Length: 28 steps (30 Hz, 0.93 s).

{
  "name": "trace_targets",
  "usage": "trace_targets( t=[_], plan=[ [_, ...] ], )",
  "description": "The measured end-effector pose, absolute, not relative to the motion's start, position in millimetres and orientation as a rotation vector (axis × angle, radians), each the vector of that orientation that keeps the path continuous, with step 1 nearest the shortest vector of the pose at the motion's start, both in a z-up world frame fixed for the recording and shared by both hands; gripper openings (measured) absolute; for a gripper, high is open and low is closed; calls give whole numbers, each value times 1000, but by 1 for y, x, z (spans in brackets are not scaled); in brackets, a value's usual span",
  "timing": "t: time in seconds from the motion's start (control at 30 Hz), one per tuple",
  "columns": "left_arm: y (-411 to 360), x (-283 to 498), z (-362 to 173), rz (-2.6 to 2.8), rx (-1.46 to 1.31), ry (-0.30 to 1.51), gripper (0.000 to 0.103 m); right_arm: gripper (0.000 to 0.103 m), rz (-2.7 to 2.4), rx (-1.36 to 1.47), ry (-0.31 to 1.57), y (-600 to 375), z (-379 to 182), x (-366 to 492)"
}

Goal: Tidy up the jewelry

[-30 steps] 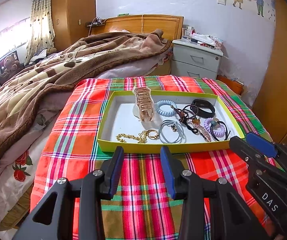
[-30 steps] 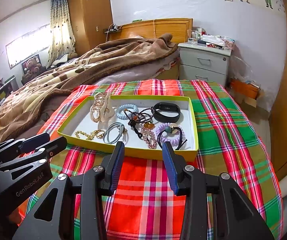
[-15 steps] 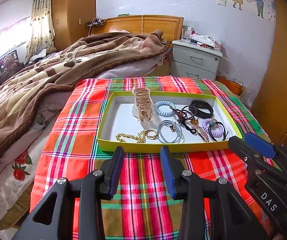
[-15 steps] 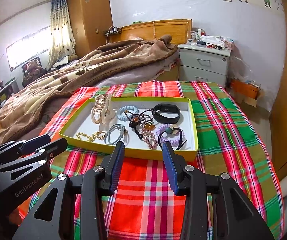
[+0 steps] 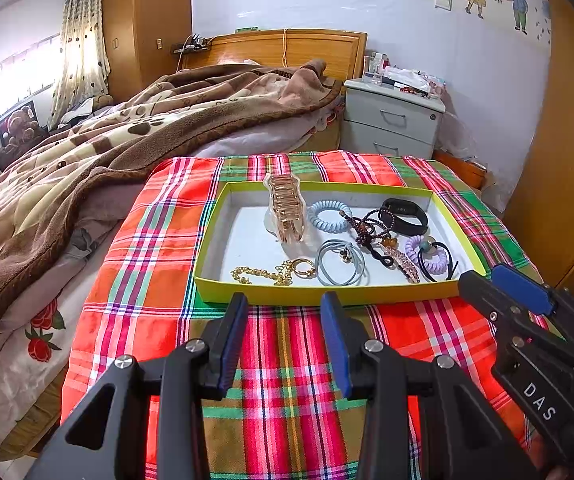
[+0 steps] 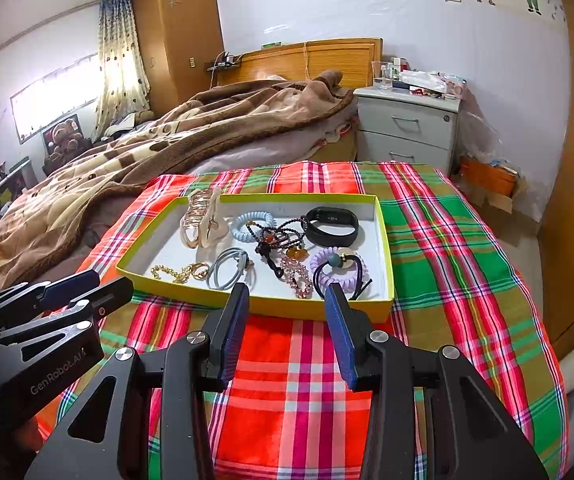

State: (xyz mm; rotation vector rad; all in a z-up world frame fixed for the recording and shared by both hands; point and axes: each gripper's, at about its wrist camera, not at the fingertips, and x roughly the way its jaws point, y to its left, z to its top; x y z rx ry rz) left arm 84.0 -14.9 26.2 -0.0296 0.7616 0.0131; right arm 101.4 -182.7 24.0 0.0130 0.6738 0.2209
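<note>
While both grippers hang short of the tray, nothing sits between either pair of fingers. Left gripper [image 5: 283, 306]: jaws apart, empty, at lower centre of its own view, just short of the near wall of the yellow-green tray [image 5: 327, 294]. Right gripper [image 6: 285, 298]: likewise spread and empty, at lower centre of the right view, tips over the same near wall.

All jewelry inside the tray, mid-frame on the plaid cloth [image 5: 283, 380]: rose-gold hair claw [image 5: 287, 208] toward the upper left, blue coil tie [image 5: 329, 216] beside it, dark bead strand [image 6: 273, 236] tangled at centre, black wristband [image 6: 331, 226] upper right, gold chain [image 5: 271, 274] lower left, grey hair ties [image 5: 339, 266] next to it, pink rhinestone clip [image 6: 297, 276] and purple coil tie [image 6: 337, 268] lower right.

Fits either stage: gathered loosely and awaiting sorting, or already collected as wanted. No separate compartments visible, so cannot settle which. Any further pick likely calls for a low, narrow pinch, minding the tangle of beads.
</note>
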Motion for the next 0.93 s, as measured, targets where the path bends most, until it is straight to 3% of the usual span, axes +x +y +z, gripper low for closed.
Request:
trace_targets(
  t=[0.93],
  plan=[
    [-12,87,22,20,-44,785,40,40,213,17,673,-183,21,102]
  ],
)
